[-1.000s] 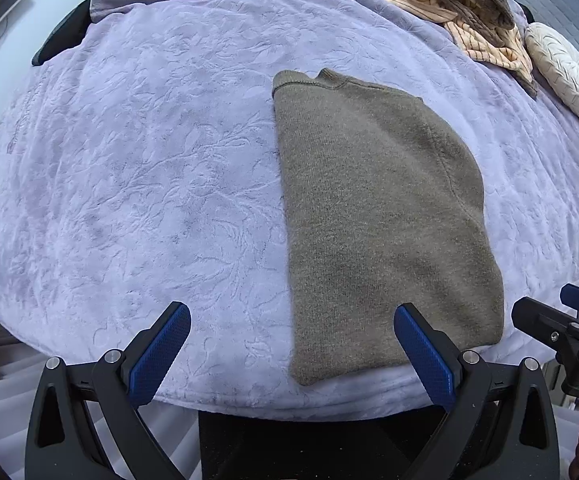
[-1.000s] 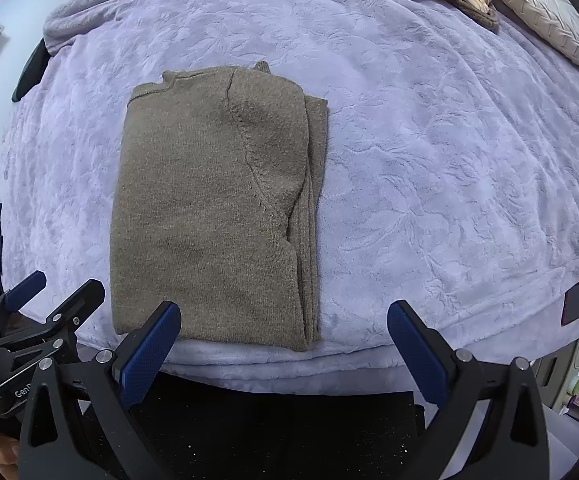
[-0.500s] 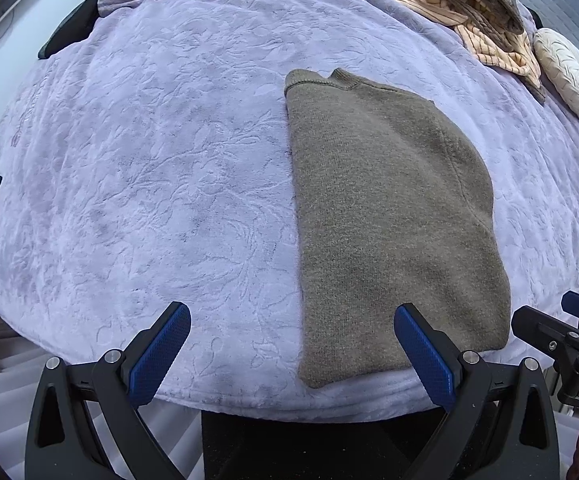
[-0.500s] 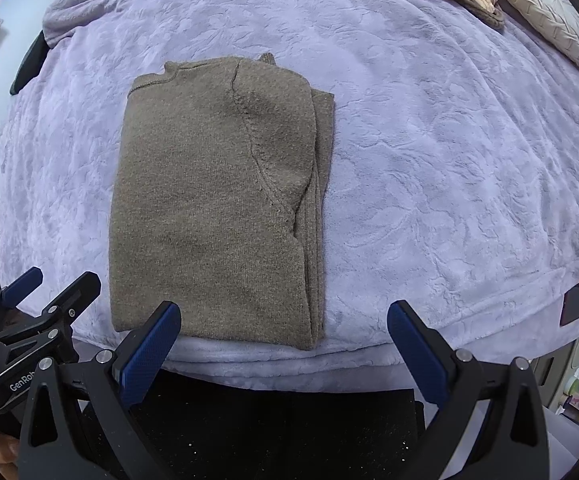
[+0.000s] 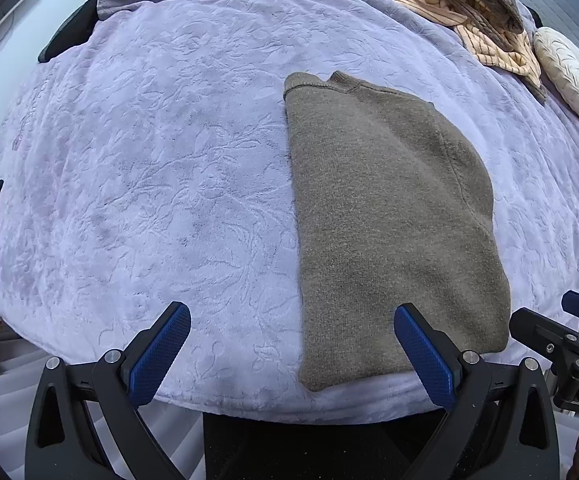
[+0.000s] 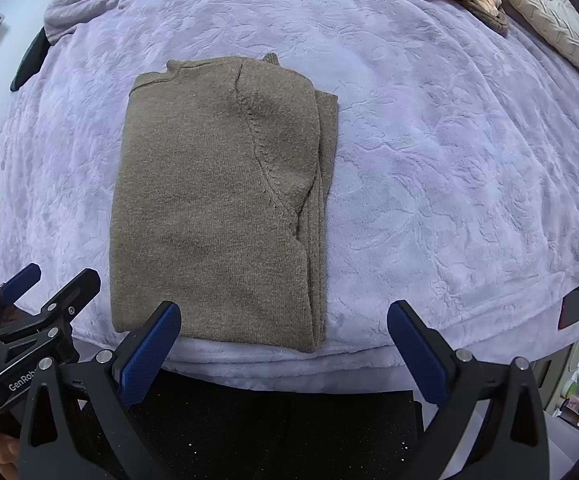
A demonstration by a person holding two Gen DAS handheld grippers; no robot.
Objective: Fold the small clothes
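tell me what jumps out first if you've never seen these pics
The olive-brown knit sweater stands out first, lying folded into a long rectangle near the front edge of a lavender embossed blanket. Both the left gripper and the right gripper frame the bottom of their views, blue-padded fingers spread wide and holding nothing. At the far right corner a striped cream-and-tan heap of clothes lies beside a round white cushion.

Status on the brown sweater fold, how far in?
Done: the brown sweater lies folded lengthwise into a narrow rectangle on the lavender blanket, sleeve tucked along its right edge. In hand: nothing; left gripper and right gripper hover open at its near hem. Left: probably a crosswise fold, then the striped garment behind.
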